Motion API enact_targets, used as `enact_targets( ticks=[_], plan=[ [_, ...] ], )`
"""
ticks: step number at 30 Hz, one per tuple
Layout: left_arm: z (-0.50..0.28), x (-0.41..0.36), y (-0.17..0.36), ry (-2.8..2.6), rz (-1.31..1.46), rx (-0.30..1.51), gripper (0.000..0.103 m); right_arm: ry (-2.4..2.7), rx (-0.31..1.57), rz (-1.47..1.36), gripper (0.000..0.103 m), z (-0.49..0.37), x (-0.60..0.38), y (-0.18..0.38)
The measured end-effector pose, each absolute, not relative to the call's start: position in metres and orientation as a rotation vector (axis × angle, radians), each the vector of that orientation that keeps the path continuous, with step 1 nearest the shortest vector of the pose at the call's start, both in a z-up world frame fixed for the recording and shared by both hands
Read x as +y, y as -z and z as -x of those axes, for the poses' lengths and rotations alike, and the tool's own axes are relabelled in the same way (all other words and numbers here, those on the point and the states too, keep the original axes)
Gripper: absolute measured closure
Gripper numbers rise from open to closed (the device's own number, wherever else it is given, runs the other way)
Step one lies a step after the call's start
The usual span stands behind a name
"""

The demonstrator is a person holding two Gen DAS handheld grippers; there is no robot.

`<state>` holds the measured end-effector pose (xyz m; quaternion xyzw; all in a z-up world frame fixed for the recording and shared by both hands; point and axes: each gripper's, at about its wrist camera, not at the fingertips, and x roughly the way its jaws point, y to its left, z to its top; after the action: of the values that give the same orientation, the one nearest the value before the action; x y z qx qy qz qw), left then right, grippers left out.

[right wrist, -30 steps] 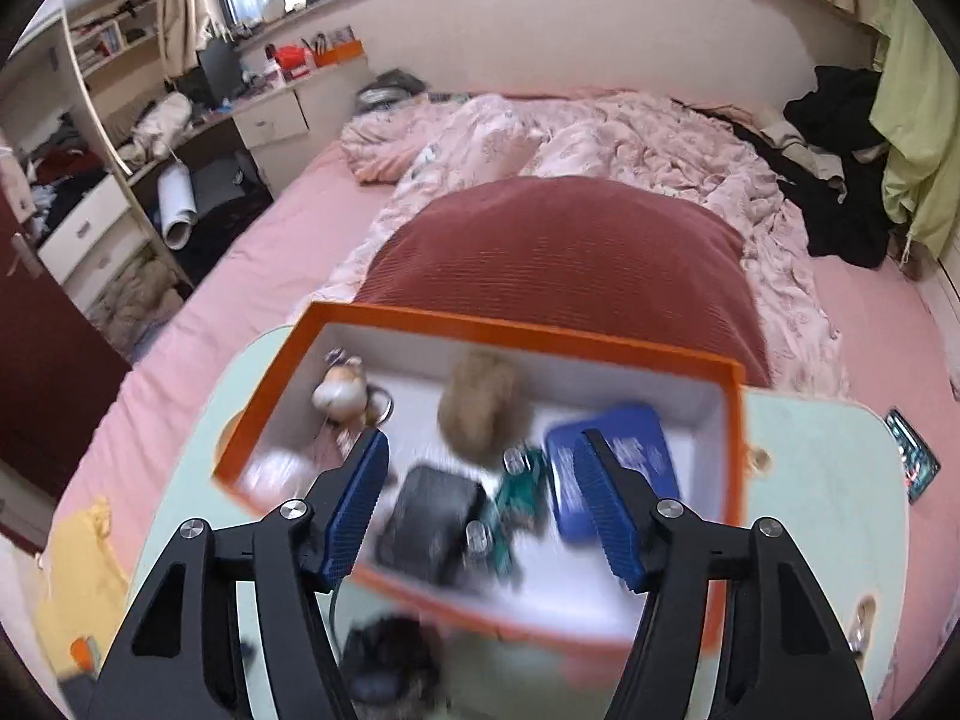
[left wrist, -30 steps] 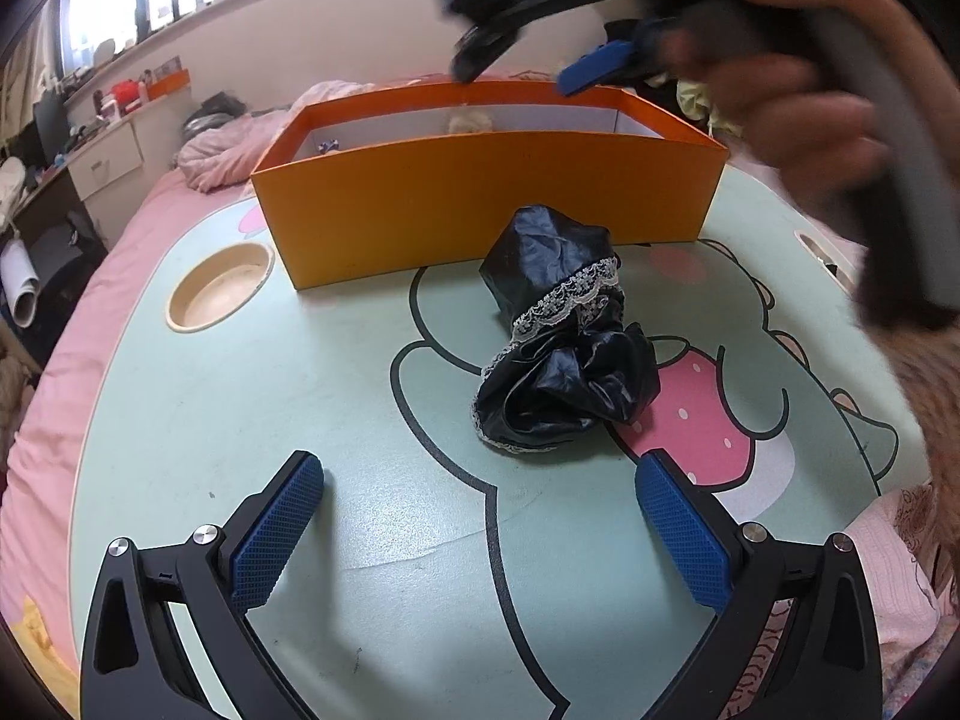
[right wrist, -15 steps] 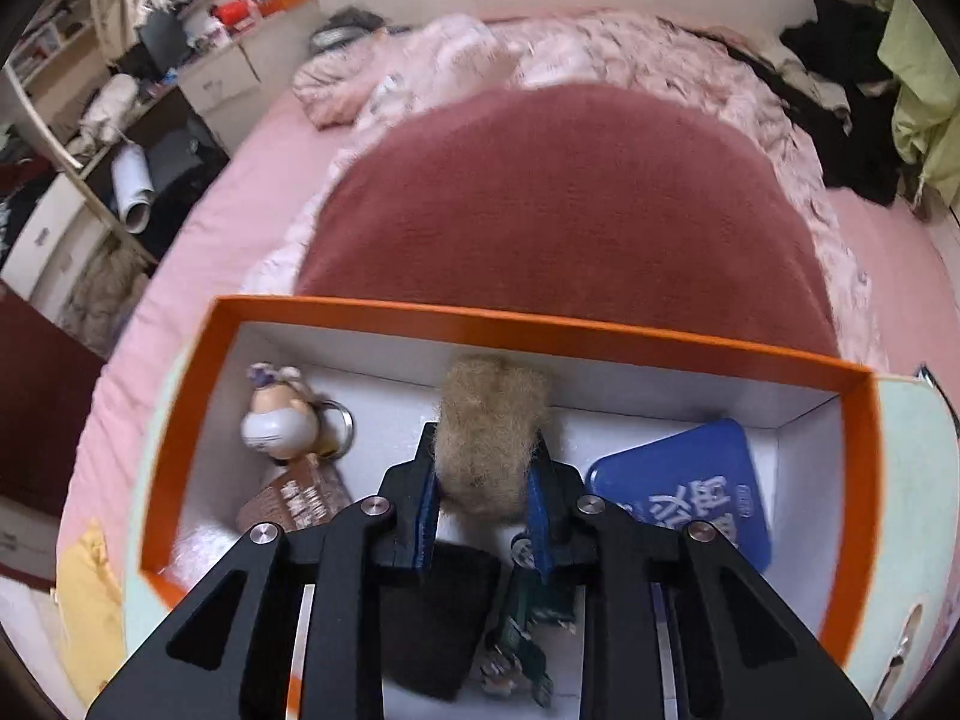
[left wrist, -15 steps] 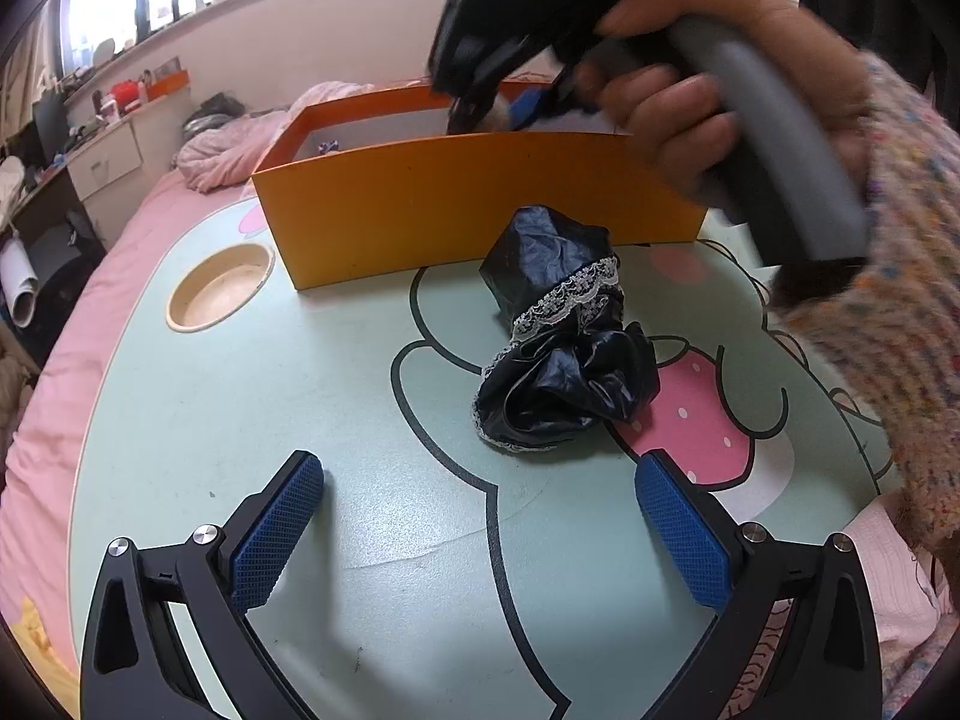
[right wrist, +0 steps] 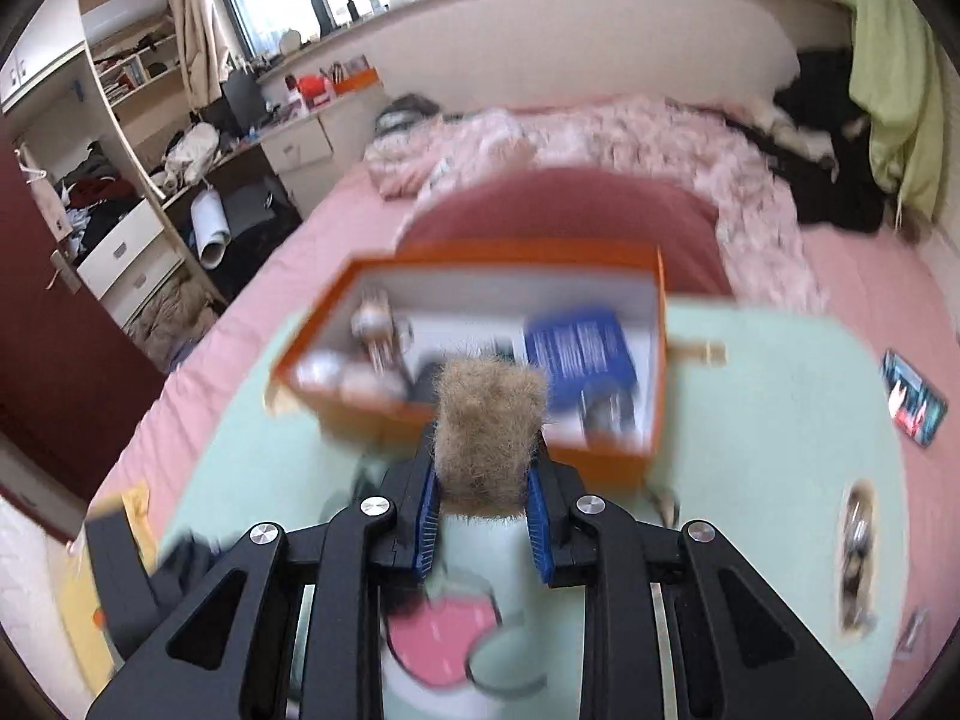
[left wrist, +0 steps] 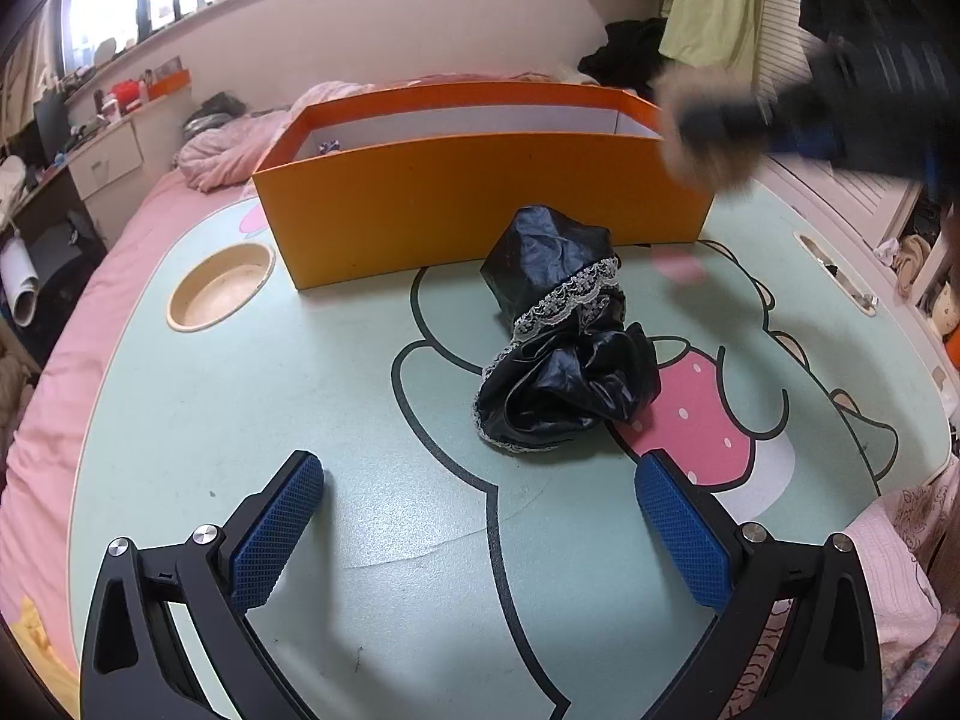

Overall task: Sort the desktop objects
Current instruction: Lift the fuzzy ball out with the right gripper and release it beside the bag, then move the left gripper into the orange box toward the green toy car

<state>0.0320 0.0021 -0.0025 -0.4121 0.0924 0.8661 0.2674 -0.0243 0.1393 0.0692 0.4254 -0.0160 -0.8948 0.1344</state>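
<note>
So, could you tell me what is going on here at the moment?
A person is sorting things on a mint-green cartoon-print table. The right claw is shut on a fluffy brown fur piece, held above the table in front of the orange cardboard box. The left claw hovers open near a crumpled black lace-trimmed cloth.

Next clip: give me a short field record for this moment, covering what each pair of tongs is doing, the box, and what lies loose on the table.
right tongs: shut on furry brown object, held above the table, in front of the box
left tongs: open, empty, low over the table
orange box: open-topped, at the table's far edge; blue packet and small figure inside, blurred
loose item: black lace-trimmed fabric, crumpled, in front of the box
image quality: right view motion-blurred
</note>
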Motion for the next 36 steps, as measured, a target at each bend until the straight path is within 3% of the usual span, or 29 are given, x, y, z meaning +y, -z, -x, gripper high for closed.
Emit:
enact_targets(
  ticks=[4, 9, 10, 13, 14, 22, 29, 30, 32, 36],
  plan=[
    [-0.032, 0.002, 0.003, -2.336, 1.111, 0.249, 0.000, 2.620, -0.014, -1.304, 0.077, 0.019, 0.151, -0.038],
    [-0.032, 0.002, 0.003, -2.334, 1.110, 0.249, 0.000, 2.598, -0.108, -1.319, 0.071, 0.018, 0.159, -0.023],
    [-0.032, 0.002, 0.003, -2.334, 1.110, 0.249, 0.000, 2.623, -0.116, -1.308, 0.063, 0.016, 0.161, -0.025],
    [-0.032, 0.001, 0.003, -2.333, 1.109, 0.250, 0.000, 2.708, -0.160, -1.216, 0.026, 0.003, 0.168, -0.036],
    [-0.032, 0.001, 0.003, -2.333, 1.109, 0.250, 0.000, 2.729, -0.162, -1.178, 0.021, -0.004, 0.170, -0.039],
    [-0.032, 0.001, 0.004, -2.331, 1.107, 0.251, 0.000, 2.745, 0.060, -1.249, 0.021, -0.037, 0.165, -0.017],
    [-0.031, 0.001, 0.004, -2.330, 1.105, 0.252, 0.000, 2.793, 0.138, -1.318, 0.020, -0.034, 0.170, -0.001],
    [-0.031, 0.001, 0.004, -2.330, 1.105, 0.252, 0.000, 2.801, 0.187, -1.324, 0.019, -0.035, 0.167, 0.000],
    [-0.031, 0.001, 0.005, -2.330, 1.104, 0.253, 0.000, 2.793, 0.248, -1.330, 0.000, -0.033, 0.161, 0.004],
    [-0.031, 0.001, 0.004, -2.330, 1.102, 0.254, 0.000, 2.780, 0.243, -1.344, 0.000, -0.033, 0.162, 0.006]
  ],
)
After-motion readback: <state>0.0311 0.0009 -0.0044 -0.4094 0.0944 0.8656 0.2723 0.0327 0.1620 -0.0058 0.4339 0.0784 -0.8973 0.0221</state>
